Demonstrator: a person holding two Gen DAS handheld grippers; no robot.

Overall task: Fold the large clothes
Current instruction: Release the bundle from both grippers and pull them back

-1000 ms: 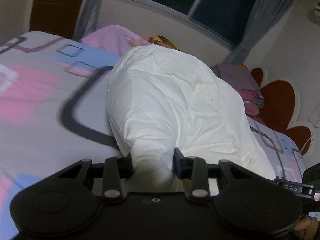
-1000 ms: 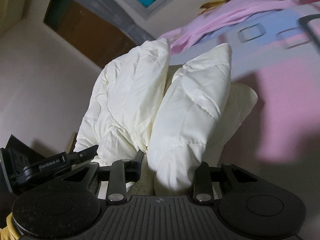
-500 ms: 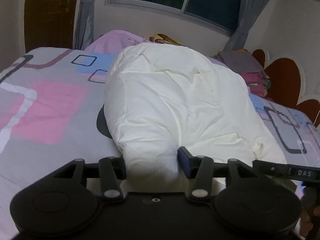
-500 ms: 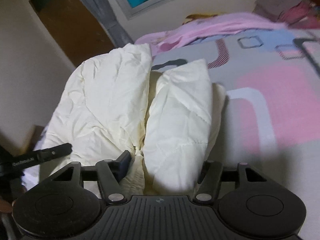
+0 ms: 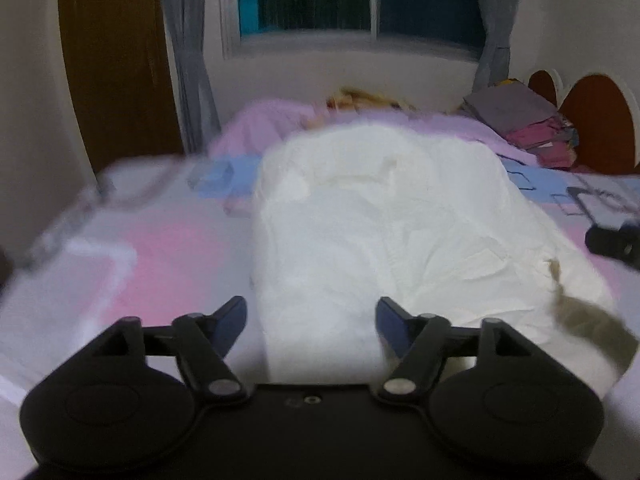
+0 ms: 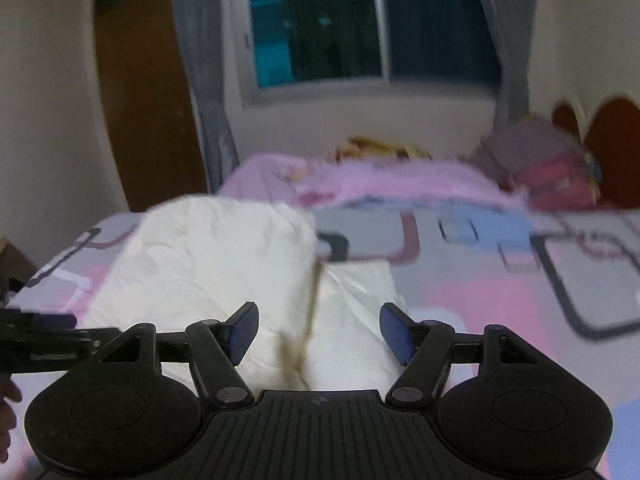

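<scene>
A cream puffy jacket lies folded on the patterned bed sheet. My left gripper is open, its fingers standing to either side of the jacket's near end without gripping it. In the right wrist view the jacket lies left of centre with a second cream fold beside it. My right gripper is open above the jacket's near edge, where a brownish lining strip shows. Both views are blurred.
A pink blanket lies at the far side of the bed. A pile of folded clothes sits by the red headboard. A wooden door and a curtained window stand behind.
Both grippers have opened and let go of the jacket. The jacket has dropped flat onto the bed, and both grippers have drawn back from it.
</scene>
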